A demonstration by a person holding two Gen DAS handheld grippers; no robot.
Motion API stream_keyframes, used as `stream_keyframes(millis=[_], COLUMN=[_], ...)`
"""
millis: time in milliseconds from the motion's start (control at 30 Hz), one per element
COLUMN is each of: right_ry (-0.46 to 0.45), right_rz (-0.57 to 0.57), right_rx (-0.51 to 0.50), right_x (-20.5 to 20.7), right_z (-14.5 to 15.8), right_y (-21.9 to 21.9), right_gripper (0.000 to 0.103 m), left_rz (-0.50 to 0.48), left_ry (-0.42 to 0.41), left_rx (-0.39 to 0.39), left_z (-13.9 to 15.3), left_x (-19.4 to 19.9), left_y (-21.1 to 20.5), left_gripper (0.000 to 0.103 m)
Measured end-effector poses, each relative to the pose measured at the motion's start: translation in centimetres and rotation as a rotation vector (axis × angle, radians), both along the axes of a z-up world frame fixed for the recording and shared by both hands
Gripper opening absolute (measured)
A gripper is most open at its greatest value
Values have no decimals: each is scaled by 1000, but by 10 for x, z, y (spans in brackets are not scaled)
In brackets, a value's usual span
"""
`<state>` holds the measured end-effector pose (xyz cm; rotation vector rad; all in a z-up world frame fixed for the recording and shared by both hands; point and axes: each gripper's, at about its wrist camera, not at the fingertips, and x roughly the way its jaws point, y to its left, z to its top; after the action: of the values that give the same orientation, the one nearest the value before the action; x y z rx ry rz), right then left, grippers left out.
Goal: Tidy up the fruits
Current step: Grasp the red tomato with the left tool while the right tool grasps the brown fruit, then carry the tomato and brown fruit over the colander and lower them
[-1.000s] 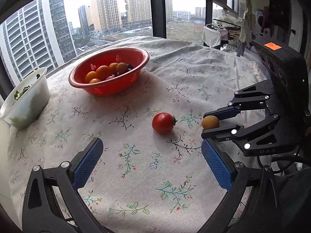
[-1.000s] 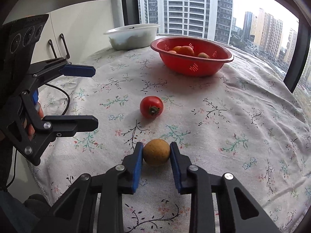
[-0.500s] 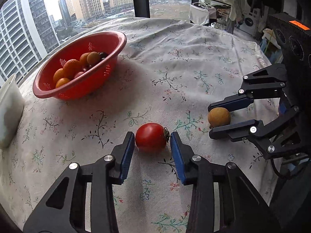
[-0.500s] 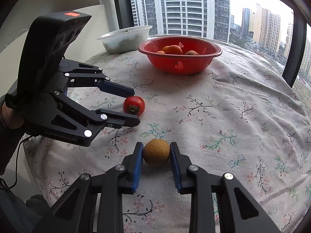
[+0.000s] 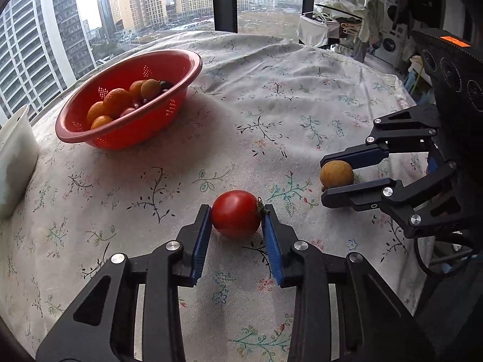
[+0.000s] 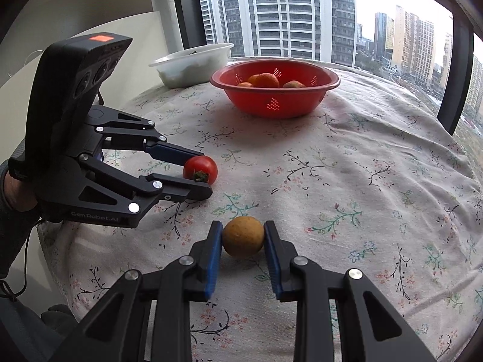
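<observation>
Tall apartment blocks fill the windows behind a table draped in a pale floral tablecloth [image 5: 271,96], its fabric rumpled toward the far edge. Taking the red colander [image 5: 181,60] as the landmark: it sits on the cloth toward the window side and holds several orange fruits [image 5: 116,99], a brownish round one and something dark among them; through its perforated wall in the right wrist view [image 6: 274,104] light shows. Just beyond the colander, at the table's rim, stands a white bowl [image 6: 193,66] with something dark green inside that is too small to make out. On the near side of the colander, well apart from it, the two grippers work close to each other. The left gripper [image 5: 237,220] has its blue-padded jaws closed against both sides of a red tomato [image 5: 236,213], whose green stem end points toward the right-hand pad; the tomato sits low over the cloth, and whether it touches the fabric cannot be told. The right gripper [image 6: 243,238] pinches a tan, rough-skinned round fruit [image 6: 243,236] between its blue pads, likewise down at the cloth. Of the two gripped fruits, the tomato lies nearer the colander, with the tan fruit farther out, toward the table's near edge.
</observation>
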<state>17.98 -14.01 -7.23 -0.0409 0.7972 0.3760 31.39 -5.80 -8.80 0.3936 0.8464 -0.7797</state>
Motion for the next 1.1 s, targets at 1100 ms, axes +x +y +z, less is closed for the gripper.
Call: stream_keyframes(millis=[1100], right_ry=[-180], right_rz=[-30], right_rx=[-44], right_x=[141], right_z=[101], right_y=[-33], right_gripper=[30], left_rz=[190], left_ry=[-112], left_rx=[-108], left_z=[76], left_x=[150], left_y=[31], left_gripper=[32])
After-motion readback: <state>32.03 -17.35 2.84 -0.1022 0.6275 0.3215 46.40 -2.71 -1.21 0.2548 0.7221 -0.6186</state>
